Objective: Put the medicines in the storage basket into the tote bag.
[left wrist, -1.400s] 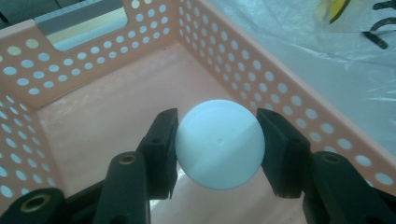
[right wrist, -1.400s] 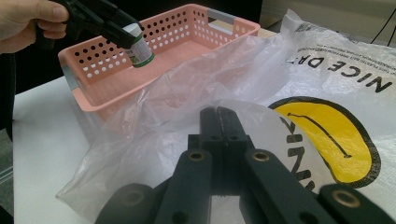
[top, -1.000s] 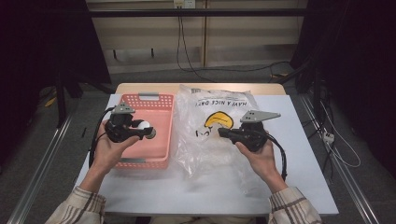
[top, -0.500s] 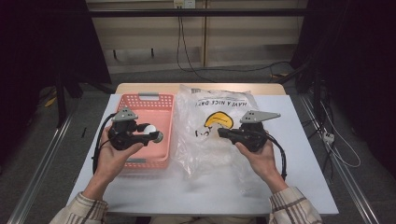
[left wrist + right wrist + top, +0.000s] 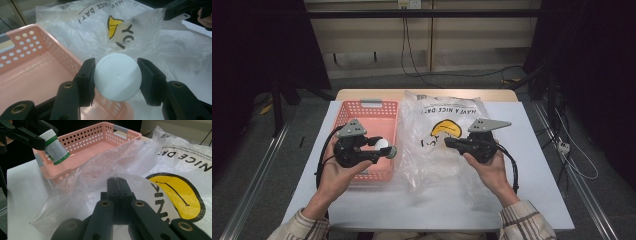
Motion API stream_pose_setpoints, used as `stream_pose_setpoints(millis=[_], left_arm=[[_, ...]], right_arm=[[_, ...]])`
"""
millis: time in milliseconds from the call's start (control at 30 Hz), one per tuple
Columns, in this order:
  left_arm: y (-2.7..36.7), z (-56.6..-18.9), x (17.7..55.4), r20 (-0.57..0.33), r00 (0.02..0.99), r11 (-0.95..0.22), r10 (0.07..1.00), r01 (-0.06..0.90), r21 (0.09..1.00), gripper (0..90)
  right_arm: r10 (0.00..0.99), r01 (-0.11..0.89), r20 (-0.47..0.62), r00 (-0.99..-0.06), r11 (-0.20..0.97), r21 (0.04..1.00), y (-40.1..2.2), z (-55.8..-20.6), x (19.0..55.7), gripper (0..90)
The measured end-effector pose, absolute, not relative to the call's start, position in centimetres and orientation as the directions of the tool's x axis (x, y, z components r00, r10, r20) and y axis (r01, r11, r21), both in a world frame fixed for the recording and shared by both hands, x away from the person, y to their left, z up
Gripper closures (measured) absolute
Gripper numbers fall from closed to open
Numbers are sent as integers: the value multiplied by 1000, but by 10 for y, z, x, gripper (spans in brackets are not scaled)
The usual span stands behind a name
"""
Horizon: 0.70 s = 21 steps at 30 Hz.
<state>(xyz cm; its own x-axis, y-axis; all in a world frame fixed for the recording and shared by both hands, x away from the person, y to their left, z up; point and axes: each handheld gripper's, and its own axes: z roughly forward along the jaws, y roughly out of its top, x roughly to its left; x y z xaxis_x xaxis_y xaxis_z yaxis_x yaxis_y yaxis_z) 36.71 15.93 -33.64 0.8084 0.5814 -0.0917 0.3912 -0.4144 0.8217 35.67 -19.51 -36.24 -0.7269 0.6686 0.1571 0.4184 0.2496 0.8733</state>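
While the left gripper (image 5: 388,148) sits left of centre in the high view, above the pink basket (image 5: 362,117), its jaws are closed on a small white bottle (image 5: 383,145) with green trim. In the left gripper view the bottle's round white end (image 5: 117,76) fills the gap between the two jaws at lower centre, the basket wall at lower left. The right gripper view shows that bottle at upper left, tilted, label and green band visible, held over the basket's near corner. The right gripper (image 5: 449,142), right of centre in the high view, has its jaws pressed together on the clear plastic bag (image 5: 447,165), which lies crumpled on the white bench (image 5: 537,170) just beside the basket. A yellow face print (image 5: 183,196) shows at the right of the right gripper view.
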Motion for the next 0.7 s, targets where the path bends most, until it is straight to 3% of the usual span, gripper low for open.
stream_pose_setpoints(millis=[700], left_arm=[[129, -333, 343, -98, 848, -405, 520, 347, 846, 510]], right_arm=[[669, 412, 155, -727, 244, 878, -196, -360, 356, 900]])
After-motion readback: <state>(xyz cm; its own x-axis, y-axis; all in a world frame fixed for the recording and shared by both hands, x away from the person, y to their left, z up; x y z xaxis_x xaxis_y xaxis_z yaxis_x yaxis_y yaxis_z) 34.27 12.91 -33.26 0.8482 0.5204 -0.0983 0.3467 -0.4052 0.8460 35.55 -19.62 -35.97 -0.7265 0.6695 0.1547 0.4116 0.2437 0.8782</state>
